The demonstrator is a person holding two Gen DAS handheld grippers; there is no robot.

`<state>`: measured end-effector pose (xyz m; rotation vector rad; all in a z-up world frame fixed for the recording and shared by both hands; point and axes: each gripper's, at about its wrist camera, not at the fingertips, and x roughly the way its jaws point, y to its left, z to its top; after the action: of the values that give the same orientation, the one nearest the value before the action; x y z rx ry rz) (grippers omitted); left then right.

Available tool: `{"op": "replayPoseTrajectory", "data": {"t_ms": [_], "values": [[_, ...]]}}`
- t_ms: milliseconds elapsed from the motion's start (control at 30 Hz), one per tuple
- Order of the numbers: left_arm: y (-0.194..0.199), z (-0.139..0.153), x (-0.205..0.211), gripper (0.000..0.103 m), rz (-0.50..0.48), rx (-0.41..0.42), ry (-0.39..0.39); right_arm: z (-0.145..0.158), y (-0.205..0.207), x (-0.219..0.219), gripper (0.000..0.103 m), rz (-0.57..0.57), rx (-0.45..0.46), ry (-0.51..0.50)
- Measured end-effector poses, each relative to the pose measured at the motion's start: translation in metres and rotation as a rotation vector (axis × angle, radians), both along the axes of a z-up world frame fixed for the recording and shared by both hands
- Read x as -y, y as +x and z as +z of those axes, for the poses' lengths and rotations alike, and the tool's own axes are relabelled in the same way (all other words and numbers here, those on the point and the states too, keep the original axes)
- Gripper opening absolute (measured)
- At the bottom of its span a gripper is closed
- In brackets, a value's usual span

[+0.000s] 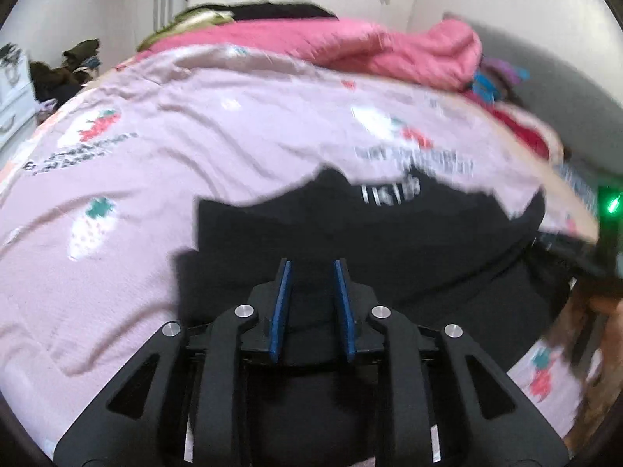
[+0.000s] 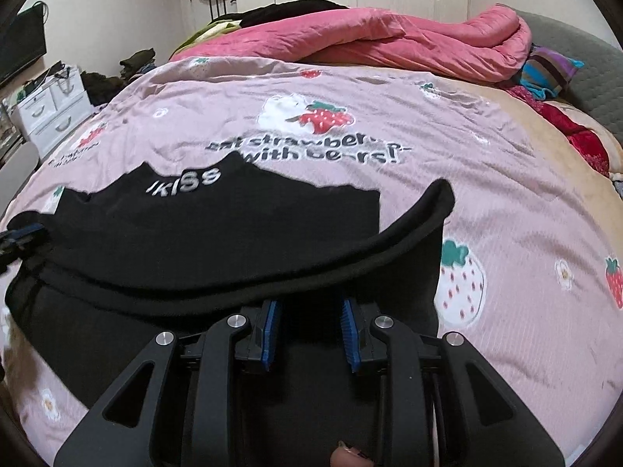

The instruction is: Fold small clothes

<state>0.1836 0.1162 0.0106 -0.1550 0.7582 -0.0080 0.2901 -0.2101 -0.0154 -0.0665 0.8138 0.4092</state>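
Both grippers [image 1: 311, 268] [image 2: 309, 307] tilt down over the black garment [image 2: 218, 229].

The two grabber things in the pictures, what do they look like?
Both look alike. The left gripper and the right gripper each have black plastic arms with long cut-out slots, round silver bolts at the joints, and two flat fingers lined with bright blue pads. The right gripper's pads look ribbed. In the left wrist view, the right gripper's black body shows a green light.
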Motion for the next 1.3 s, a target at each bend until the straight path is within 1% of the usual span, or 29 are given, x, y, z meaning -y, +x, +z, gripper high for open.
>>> {"op": "replayPoseTrajectory", "data": {"t_ms": [67, 133, 233, 333, 400, 467, 533, 600, 667, 700, 767, 833, 1000, 1067, 1167, 1300], "values": [[-0.006, 0.016, -0.013, 0.019, 0.030, 0.043, -0.012, 0.001, 0.008, -0.002, 0.026, -0.003, 0.006, -0.003], [-0.012, 0.030, -0.024, 0.031, 0.050, 0.079, -0.011, 0.003, 0.015, -0.005, 0.026, -0.007, 0.014, -0.007], [-0.017, 0.040, -0.043, 0.034, 0.099, 0.099, 0.004, 0.005, 0.025, -0.008, 0.026, -0.014, 0.032, -0.006], [-0.016, 0.036, -0.064, 0.035, 0.149, 0.057, -0.006, 0.006, 0.035, -0.008, 0.026, -0.029, 0.039, -0.002], [-0.020, 0.027, -0.078, 0.037, 0.169, 0.008, -0.022, 0.004, 0.042, -0.005, 0.026, -0.048, 0.039, 0.006], [-0.027, 0.017, -0.084, 0.039, 0.184, -0.030, -0.024, 0.003, 0.046, 0.000, 0.031, -0.063, 0.026, 0.026], [-0.031, 0.005, -0.085, 0.039, 0.177, -0.068, -0.023, 0.002, 0.048, 0.006, 0.033, -0.082, 0.012, 0.051], [-0.030, -0.005, -0.076, 0.039, 0.154, -0.100, -0.009, 0.002, 0.050, 0.013, 0.034, -0.102, 0.002, 0.067], [-0.022, -0.013, -0.063, 0.040, 0.116, -0.118, 0.009, 0.005, 0.051, 0.020, 0.043, -0.121, 0.005, 0.078], [-0.019, -0.015, -0.057, 0.041, 0.098, -0.119, 0.021, 0.007, 0.050, 0.023, 0.045, -0.130, 0.008, 0.084], [-0.008, -0.018, -0.045, 0.043, 0.064, -0.121, 0.057, 0.010, 0.050, 0.030, 0.052, -0.145, 0.013, 0.094], [0.002, -0.019, -0.041, 0.043, 0.052, -0.120, 0.070, 0.012, 0.050, 0.035, 0.058, -0.144, 0.009, 0.094], [0.025, -0.021, -0.045, 0.043, 0.069, -0.085, 0.079, 0.008, 0.051, 0.044, 0.066, -0.157, -0.002, 0.050], [0.031, -0.023, -0.051, 0.043, 0.081, -0.089, 0.072, 0.002, 0.055, 0.045, 0.068, -0.162, -0.029, 0.042], [0.037, -0.027, -0.063, 0.043, 0.100, -0.106, 0.012, -0.008, 0.061, 0.046, 0.068, -0.160, -0.076, 0.037], [0.038, -0.030, -0.073, 0.043, 0.114, -0.109, -0.056, -0.019, 0.066, 0.050, 0.068, -0.159, -0.134, 0.097]]}}
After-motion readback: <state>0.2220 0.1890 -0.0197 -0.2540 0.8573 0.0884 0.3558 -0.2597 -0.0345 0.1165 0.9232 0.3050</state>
